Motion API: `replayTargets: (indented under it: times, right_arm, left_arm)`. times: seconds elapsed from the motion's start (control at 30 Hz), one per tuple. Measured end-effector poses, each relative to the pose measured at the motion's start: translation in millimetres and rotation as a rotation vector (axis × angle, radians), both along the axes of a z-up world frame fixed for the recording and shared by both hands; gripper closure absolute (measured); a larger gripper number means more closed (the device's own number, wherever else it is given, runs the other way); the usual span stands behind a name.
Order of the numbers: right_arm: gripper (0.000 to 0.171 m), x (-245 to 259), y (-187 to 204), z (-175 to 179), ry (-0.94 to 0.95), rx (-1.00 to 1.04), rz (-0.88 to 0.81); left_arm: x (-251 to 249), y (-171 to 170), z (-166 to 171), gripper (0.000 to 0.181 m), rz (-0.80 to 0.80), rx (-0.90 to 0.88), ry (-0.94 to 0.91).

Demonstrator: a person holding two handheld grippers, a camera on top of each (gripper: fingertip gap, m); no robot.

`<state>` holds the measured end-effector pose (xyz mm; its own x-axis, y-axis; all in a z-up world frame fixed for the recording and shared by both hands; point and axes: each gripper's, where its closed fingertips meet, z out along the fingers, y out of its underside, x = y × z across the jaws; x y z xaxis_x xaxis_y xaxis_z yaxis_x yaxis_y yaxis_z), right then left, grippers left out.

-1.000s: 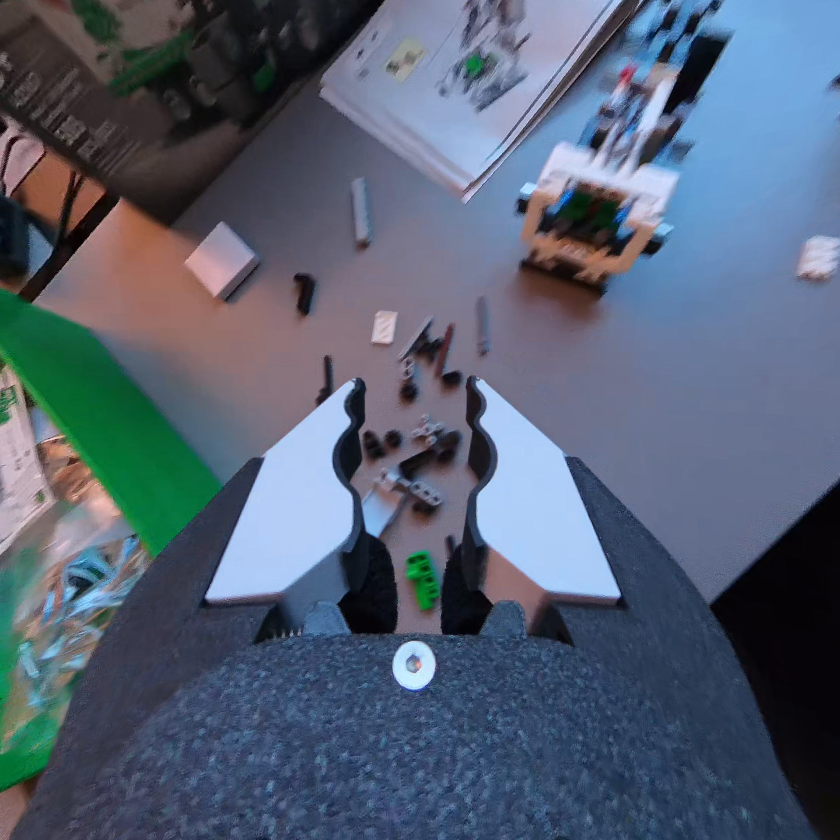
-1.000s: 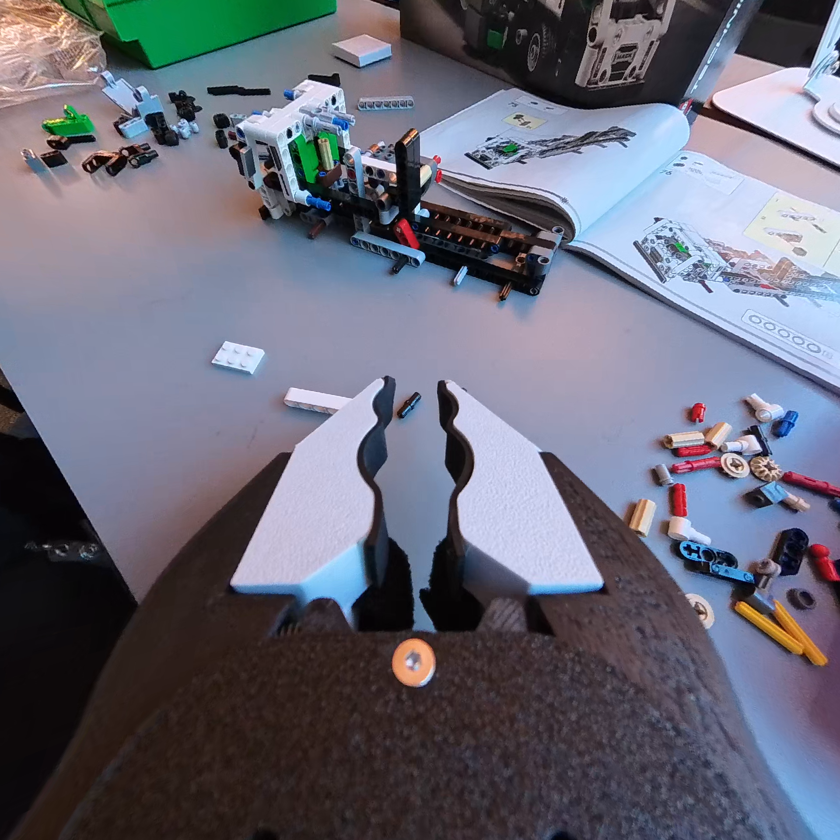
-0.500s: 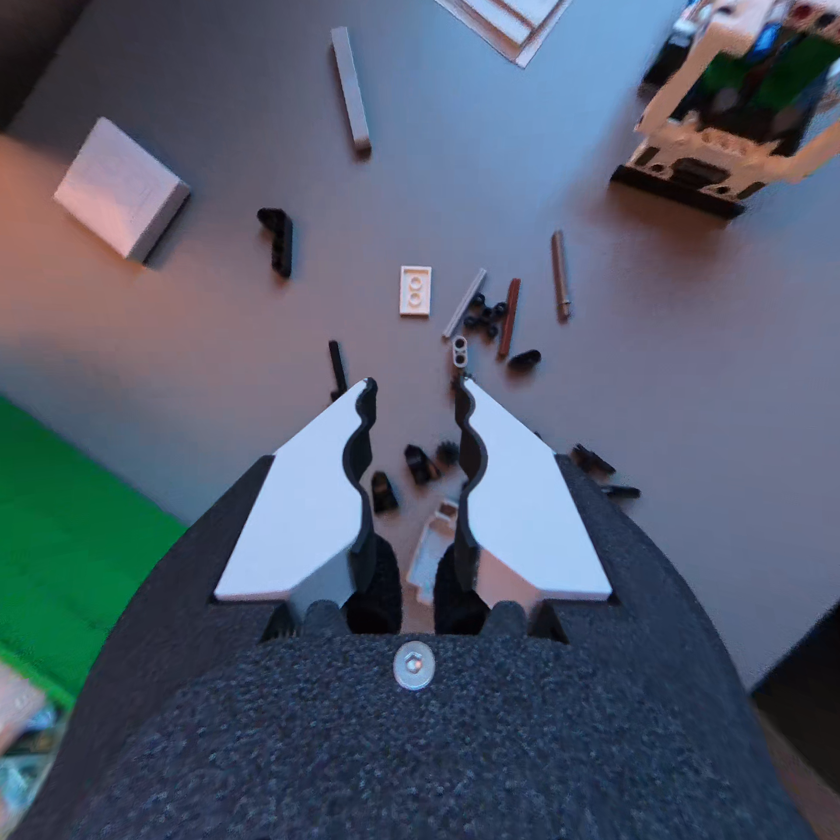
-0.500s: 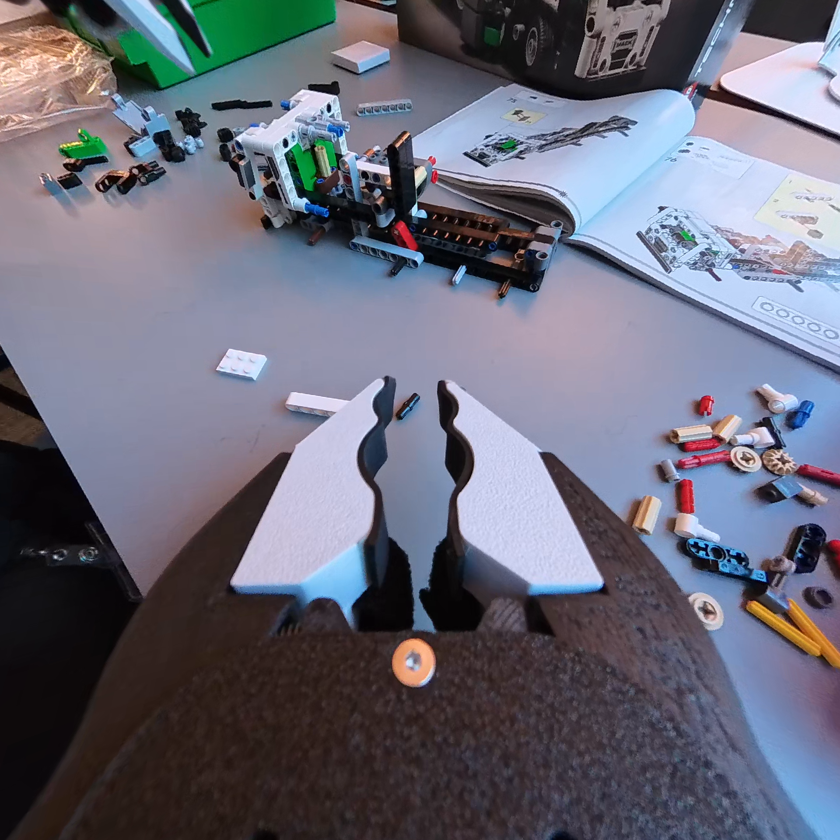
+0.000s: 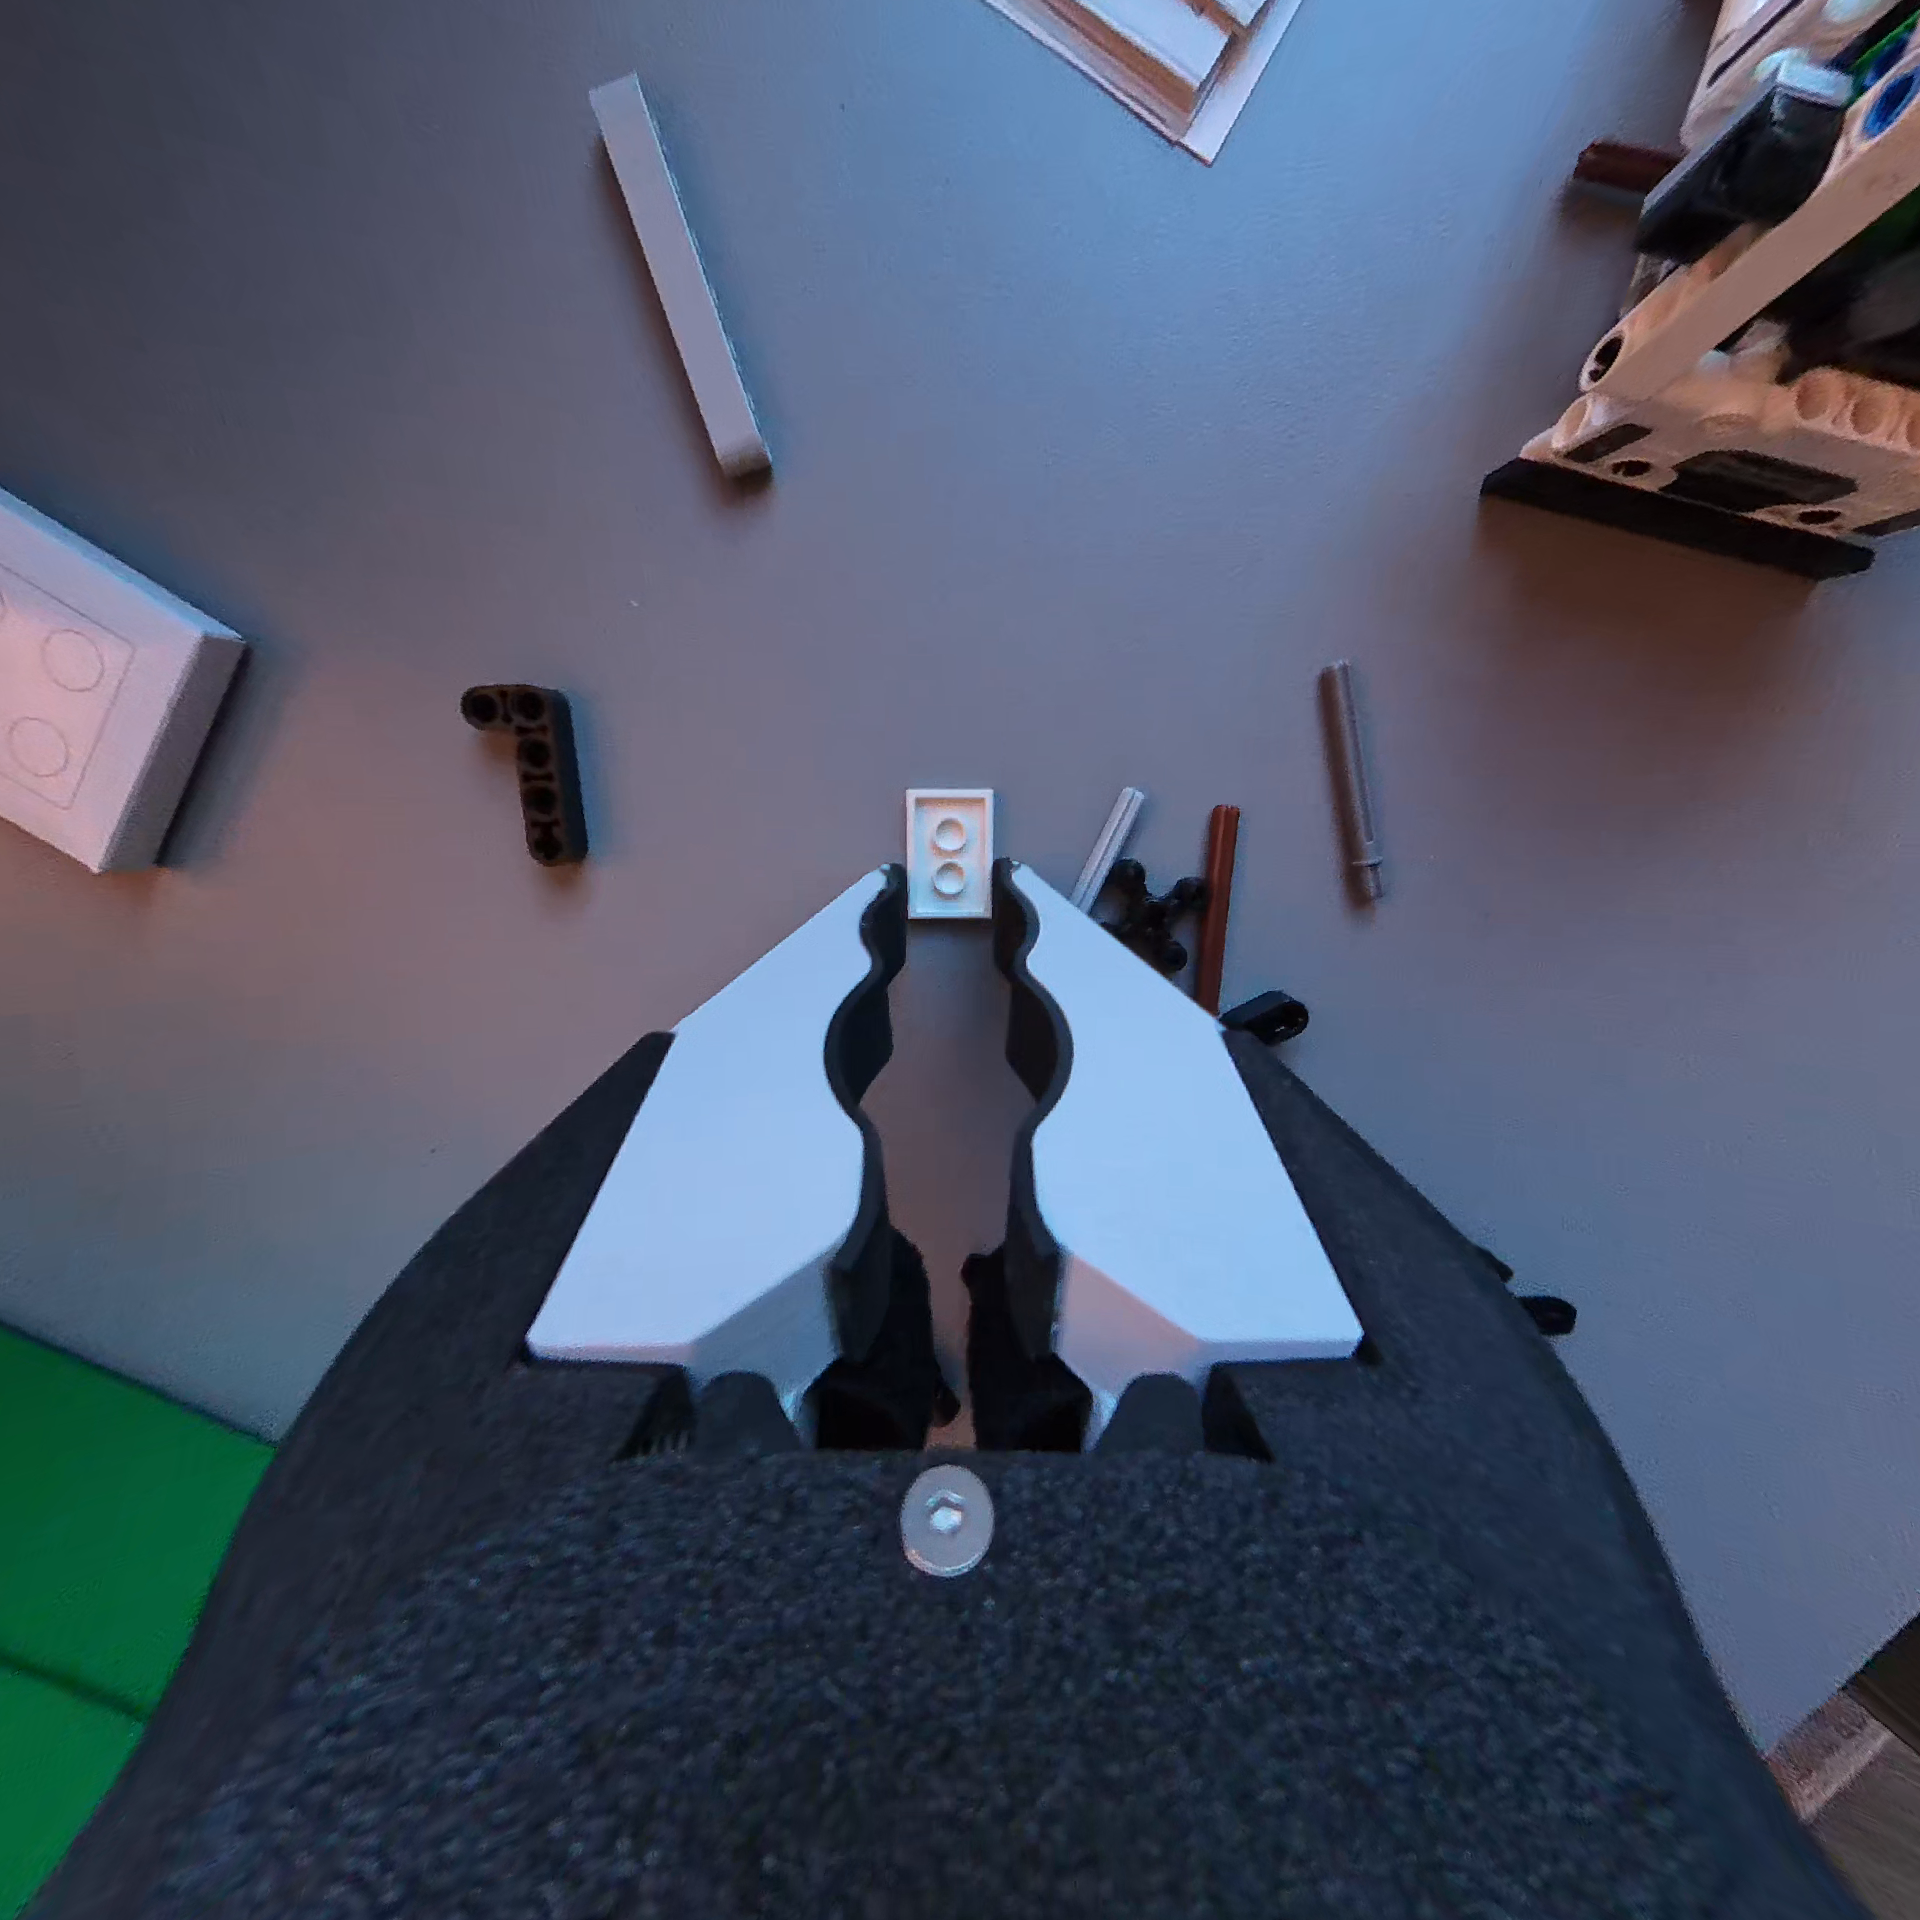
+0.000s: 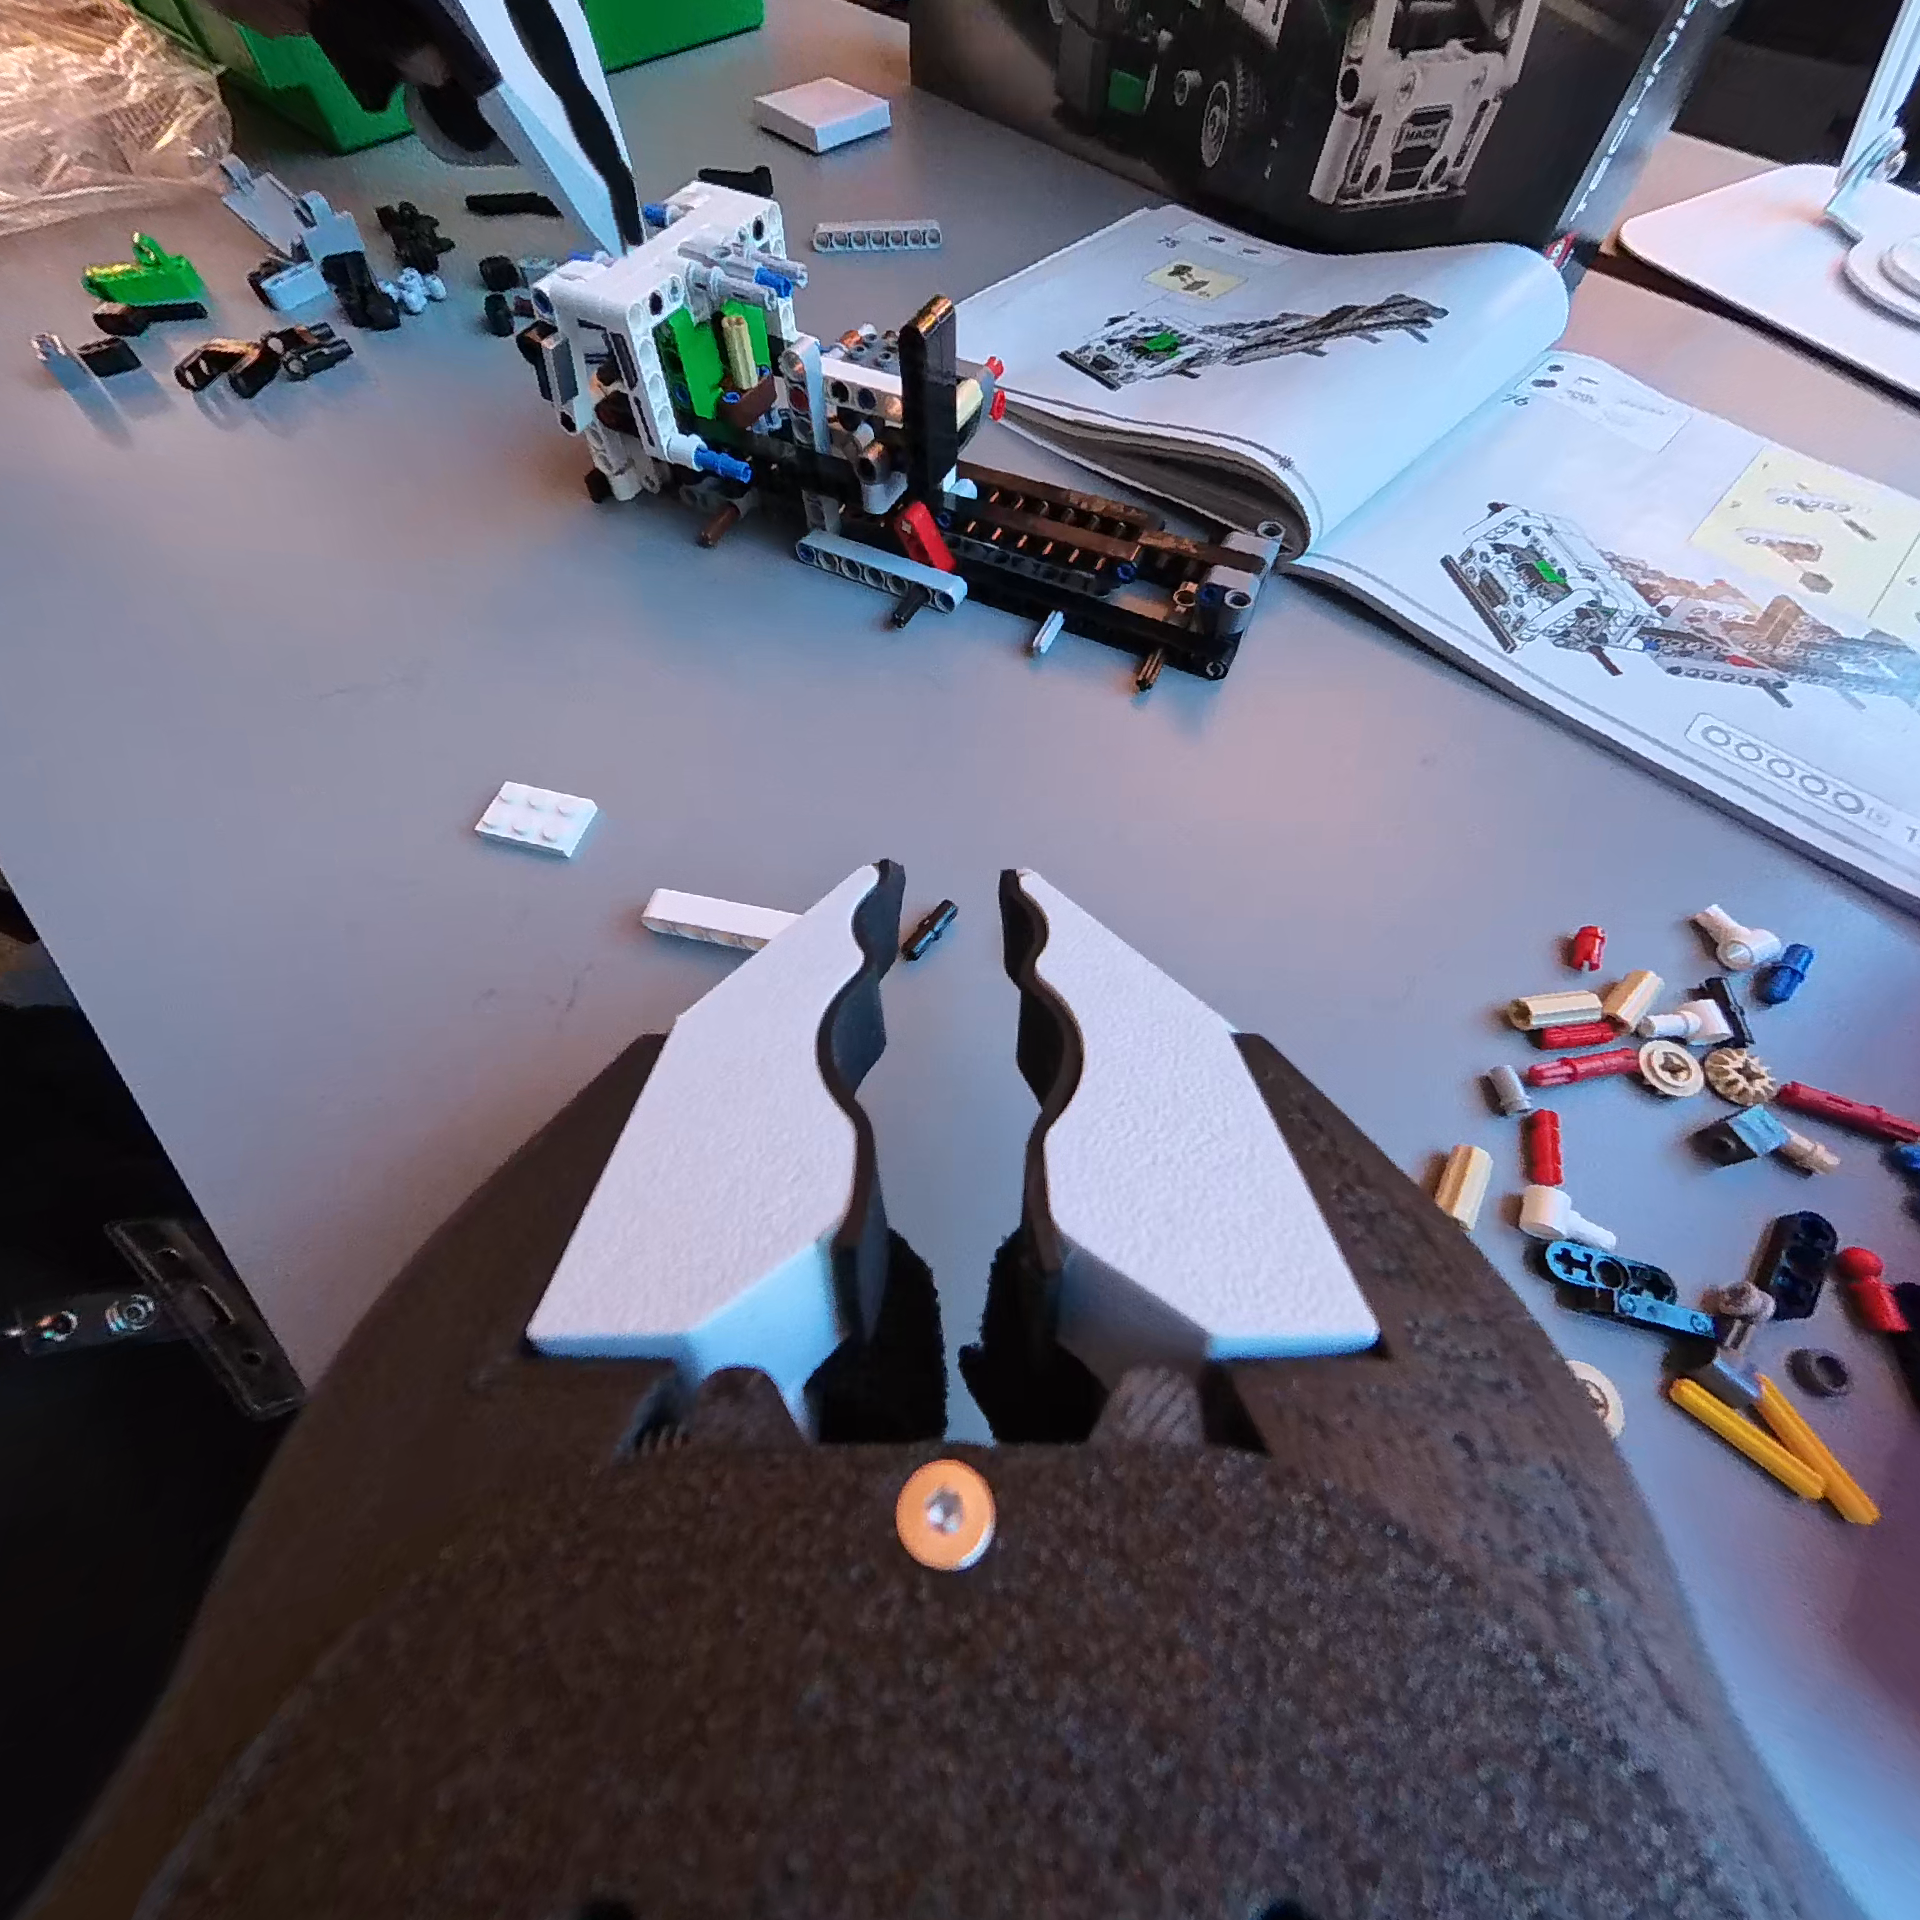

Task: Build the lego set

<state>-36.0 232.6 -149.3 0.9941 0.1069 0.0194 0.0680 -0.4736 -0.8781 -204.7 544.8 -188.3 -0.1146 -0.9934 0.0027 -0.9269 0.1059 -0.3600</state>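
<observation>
Fingertips [image 5: 891,883] of left gripper [image 5: 948,878] straddling small white plate [image 5: 949,854], jaws apart

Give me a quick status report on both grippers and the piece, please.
Left gripper open, tips straddling the small white plate on the table. Right gripper open, empty, near a black pin. Nothing in the way.

Partly built white-and-black lego truck [image 6: 831,436] stands upright beside open manual [image 6: 1455,468].
</observation>
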Motion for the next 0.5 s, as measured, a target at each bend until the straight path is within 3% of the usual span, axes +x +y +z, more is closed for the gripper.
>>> replayTargets:
  times: [0.13, 0.23, 0.37, 0.5]
  right_arm:
    - [0.153, 0, 0, -1, 0.005, -0.005, 0.001]
    - [0.154, -1, 0, 5, -0.004, 0.031, 0.003]
    - [0.141, -32, 8, 26, -0.023, 0.077, 0.194]
    - [0.143, -77, 26, 79, -0.035, 0.184, 0.490]
  left_arm:
    - [3, -8, 6, 0.166, -0.002, -0.024, -0.049]
    - [13, -36, 42, 0.166, 0.027, -0.138, -0.208]
    - [32, -153, 134, 0.166, -0.101, -0.650, -0.495]
    - [41, -251, 152, 0.167, -0.312, -0.924, -0.320]
